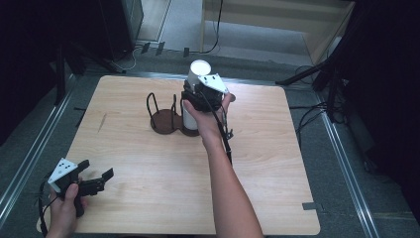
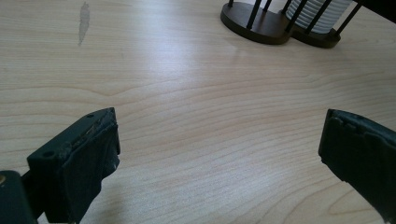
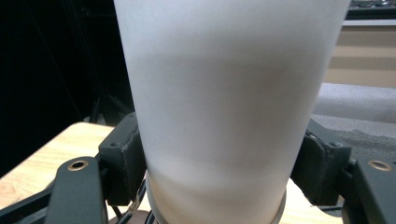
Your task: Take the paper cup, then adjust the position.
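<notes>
Right gripper (image 1: 200, 96) is clamped on a white cup (image 3: 229, 107), one pad pressing each side of its wall. The cup stands upright, bottom end up, above the stack of white cups (image 1: 189, 119) in the right bay of the dark wire cup holder (image 1: 166, 119) at the far middle of the wooden table (image 1: 148, 198); the holder's left bay is bare. Left gripper (image 1: 96, 181) sits near the table's near-left corner, jaws spread wide, nothing between them.
</notes>
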A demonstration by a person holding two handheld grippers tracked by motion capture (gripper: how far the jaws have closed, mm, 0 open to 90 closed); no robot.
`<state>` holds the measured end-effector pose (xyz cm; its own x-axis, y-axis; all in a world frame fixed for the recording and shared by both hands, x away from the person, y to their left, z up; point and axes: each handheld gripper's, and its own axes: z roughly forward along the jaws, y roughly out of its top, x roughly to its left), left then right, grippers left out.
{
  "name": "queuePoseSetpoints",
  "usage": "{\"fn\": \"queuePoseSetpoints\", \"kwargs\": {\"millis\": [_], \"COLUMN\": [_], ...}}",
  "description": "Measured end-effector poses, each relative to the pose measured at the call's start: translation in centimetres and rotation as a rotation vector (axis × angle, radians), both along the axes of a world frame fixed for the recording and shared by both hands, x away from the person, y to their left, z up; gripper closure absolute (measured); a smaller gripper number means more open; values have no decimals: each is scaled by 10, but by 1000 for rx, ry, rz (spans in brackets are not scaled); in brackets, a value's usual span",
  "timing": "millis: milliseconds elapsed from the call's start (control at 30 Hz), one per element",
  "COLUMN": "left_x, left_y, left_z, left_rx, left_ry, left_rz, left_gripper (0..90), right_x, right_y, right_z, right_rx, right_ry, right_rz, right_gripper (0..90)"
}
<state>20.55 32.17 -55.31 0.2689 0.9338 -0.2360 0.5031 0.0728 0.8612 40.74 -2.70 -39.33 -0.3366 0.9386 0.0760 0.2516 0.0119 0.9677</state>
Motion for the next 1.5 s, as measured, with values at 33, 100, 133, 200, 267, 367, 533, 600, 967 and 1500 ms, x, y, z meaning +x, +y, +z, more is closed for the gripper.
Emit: {"fn": "queuePoseSetpoints", "kwargs": {"millis": [33,100,133,200,267,367,533,600,967,1500], "left_x": [0,0,0,0,0,0,0,0,1,4], "left_y": [0,0,0,0,0,0,0,0,2,-10], "left_z": [0,0,0,0,0,0,0,0,0,9], "left_rx": [1,0,-1,-2,-3,-4,-6,-7,-49,83], "left_ry": [-2,-2,-2,-4,-10,-14,-21,-22,-35,-19], "left_rz": [-1,-1,-1,-1,-1,-2,-2,-3,-14,-33], "left_gripper": [0,0,0,0,0,0,0,0,0,0], "right_x": [-1,-2,-3,-6,-8,-12,-22,-27,-61,-117], "right_y": [-2,-5,-6,-10,-13,-20,-35,-41,-82,-115], "right_z": [3,7,10,15,18,21,25,26,8,-46], "right_rx": [6,18,20,25,27,30,37,39,19,-51], "right_ry": [-2,-7,-11,-20,-22,-21,-21,-22,-7,9], "right_rz": [-3,-6,-7,-11,-14,-20,-28,-28,-28,-38], "right_gripper": [286,288,288,288,289,288,288,288,287,285]}}
